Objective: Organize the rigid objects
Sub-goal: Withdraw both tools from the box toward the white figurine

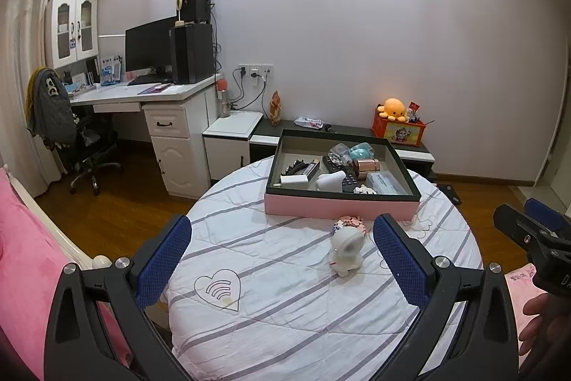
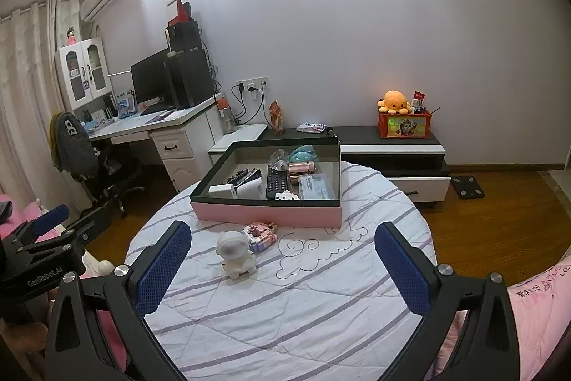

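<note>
White astronaut figurine (image 1: 345, 250): mid-counter, ahead between the left hand-held gripper's (image 1: 282, 259) spread fingers, untouched.
Right hand-held gripper (image 2: 282, 265): spread, empty.

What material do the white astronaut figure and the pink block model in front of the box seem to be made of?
The white astronaut figure looks like matte plaster or hard plastic: it has a smooth, dull white surface with no shine, so either is possible. The pink block model looks like small plastic building bricks: its outline is stepped, with tiny glossy studs.
</note>
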### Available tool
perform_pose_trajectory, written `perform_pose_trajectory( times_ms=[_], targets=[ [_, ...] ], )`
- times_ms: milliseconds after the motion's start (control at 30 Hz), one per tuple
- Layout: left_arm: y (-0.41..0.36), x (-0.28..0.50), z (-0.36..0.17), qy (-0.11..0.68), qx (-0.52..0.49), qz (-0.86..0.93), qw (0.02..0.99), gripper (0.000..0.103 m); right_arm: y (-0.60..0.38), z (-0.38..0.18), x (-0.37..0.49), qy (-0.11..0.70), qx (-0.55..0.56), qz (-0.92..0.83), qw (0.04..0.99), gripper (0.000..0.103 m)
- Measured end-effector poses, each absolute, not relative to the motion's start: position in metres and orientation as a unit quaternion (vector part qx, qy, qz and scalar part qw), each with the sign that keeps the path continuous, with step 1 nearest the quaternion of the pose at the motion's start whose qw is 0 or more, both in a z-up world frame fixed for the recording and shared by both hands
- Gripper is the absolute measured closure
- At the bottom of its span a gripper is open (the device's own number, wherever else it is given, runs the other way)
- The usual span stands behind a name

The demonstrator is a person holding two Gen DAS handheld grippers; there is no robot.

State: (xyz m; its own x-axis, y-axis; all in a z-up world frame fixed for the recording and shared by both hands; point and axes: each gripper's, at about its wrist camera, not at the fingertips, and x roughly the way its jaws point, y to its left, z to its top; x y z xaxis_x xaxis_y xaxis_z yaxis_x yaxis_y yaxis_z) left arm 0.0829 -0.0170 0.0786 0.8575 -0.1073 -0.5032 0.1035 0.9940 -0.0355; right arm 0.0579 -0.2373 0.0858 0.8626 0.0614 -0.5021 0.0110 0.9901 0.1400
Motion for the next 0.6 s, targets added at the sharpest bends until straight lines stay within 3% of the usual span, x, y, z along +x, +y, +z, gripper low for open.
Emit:
perform_pose_trajectory(
  times_ms=[600],
  targets=[
    [-0.022, 0.102, 0.046, 0.295, -0.01, -0.061, 0.953, 0.0, -0.237, 0.066, 0.075, 0.285, 0.068, 0.009, 0.956, 0.0]
  ],
)
